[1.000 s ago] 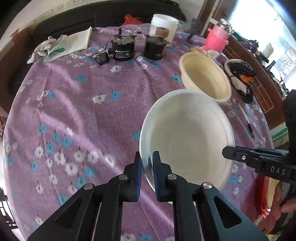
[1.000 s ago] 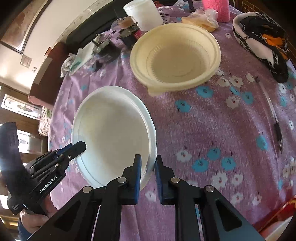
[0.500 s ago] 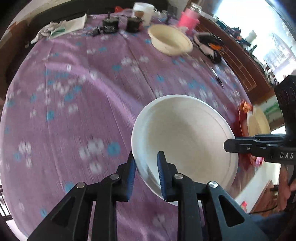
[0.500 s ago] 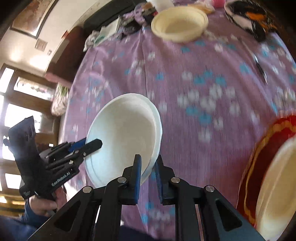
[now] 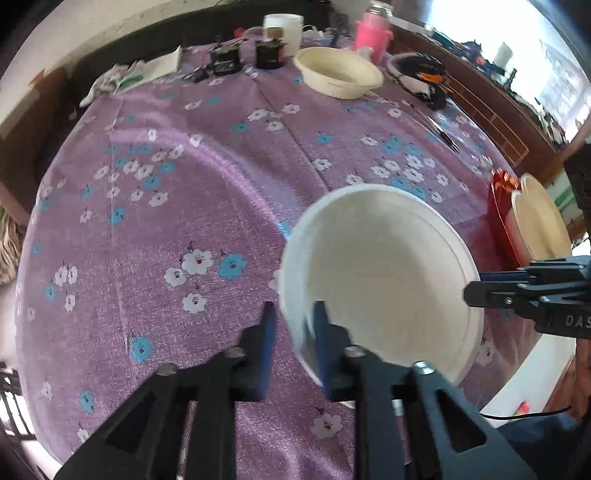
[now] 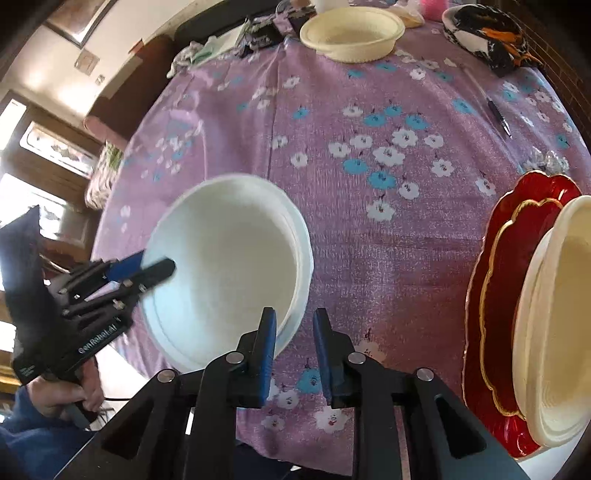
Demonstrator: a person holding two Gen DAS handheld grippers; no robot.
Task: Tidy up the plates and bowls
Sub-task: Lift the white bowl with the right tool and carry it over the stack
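Note:
A white plate (image 5: 380, 280) (image 6: 229, 266) hangs low over the purple flowered tablecloth (image 5: 184, 192) near the table's front edge. My left gripper (image 5: 293, 325) (image 6: 162, 267) has the plate's left rim between its closing jaws, and the pads look pressed on it. My right gripper (image 6: 293, 332) (image 5: 471, 291) is at the opposite rim. Its jaws are opening, and the rim stands in the gap clear of the right pad. To the right lies a red plate (image 6: 495, 295) (image 5: 498, 210) with a gold rim, bearing a cream plate (image 6: 554, 314) (image 5: 539, 218). A cream bowl (image 5: 340, 72) (image 6: 351, 33) stands at the far side.
A pen (image 6: 498, 114) lies at the right and a black, white and orange bundle (image 6: 487, 29) at the far right. Two black boxes (image 5: 225, 61), a white tub (image 5: 284, 27), a pink bottle (image 5: 371, 31) and a cloth (image 5: 136, 72) line the far edge.
Both grippers have carried the white plate away from the cream bowl toward the near table edge, and the red plate has come into view. The right jaws have spread apart.

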